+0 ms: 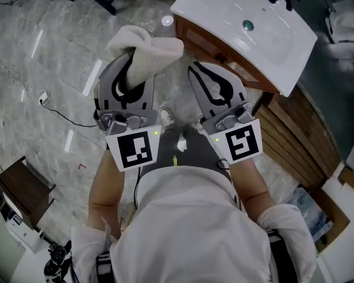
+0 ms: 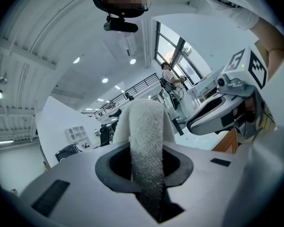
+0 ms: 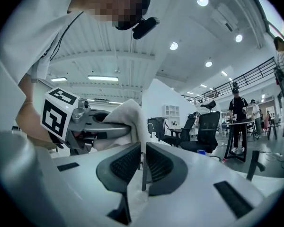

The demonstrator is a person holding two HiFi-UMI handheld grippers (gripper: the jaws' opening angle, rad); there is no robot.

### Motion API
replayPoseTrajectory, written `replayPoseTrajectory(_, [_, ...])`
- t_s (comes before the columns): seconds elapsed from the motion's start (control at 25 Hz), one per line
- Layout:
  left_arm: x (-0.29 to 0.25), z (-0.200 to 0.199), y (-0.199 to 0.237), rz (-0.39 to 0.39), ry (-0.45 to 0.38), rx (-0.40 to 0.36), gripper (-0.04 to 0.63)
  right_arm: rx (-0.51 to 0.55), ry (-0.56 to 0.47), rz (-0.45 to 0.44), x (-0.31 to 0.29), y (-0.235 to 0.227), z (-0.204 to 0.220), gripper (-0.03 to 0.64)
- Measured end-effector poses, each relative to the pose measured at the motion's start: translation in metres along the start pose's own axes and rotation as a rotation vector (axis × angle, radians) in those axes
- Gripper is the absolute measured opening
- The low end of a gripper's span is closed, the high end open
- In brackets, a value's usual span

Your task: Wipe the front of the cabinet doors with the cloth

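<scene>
Left tongs (image 1: 131,63) are clamped on a white terry cloth (image 1: 147,47), held above the grey marble floor (image 1: 53,58). Right tongs (image 1: 193,71) are closed and empty, near the brown wooden cabinet (image 1: 207,42), whose doors the cloth does not touch.

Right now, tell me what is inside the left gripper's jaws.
The left gripper clamps a white cloth between its jaws, and the cloth bunches out past them. In the head view it covers the jaw tips.
</scene>
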State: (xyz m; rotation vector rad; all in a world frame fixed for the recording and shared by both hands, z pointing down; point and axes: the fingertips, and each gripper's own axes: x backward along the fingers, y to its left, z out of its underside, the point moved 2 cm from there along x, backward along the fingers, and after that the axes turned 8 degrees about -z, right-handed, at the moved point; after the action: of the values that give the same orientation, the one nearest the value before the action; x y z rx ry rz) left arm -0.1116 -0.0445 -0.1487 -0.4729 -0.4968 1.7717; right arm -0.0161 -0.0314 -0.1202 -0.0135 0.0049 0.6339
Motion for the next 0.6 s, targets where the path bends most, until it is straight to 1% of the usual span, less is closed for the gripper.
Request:
replayPoseTrajectory(0.16, [0.003, -0.013, 0.014, -0.022, -0.026, 0.007, 0.092, 0.025, -0.009, 0.011, 0.004, 0.000, -0.021, 0.058])
replayPoseTrajectory(0.28, [0.005, -0.019, 0.020, -0.030, -0.038, 0.003, 0.092, 0.021, -0.029, 0.020, 0.007, 0.001, -0.031, 0.058])
replayPoseTrajectory(0.6, [0.012, -0.013, 0.026, -0.029, -0.036, 0.012, 0.092, 0.045, -0.024, 0.036, 0.012, 0.008, -0.035, 0.057])
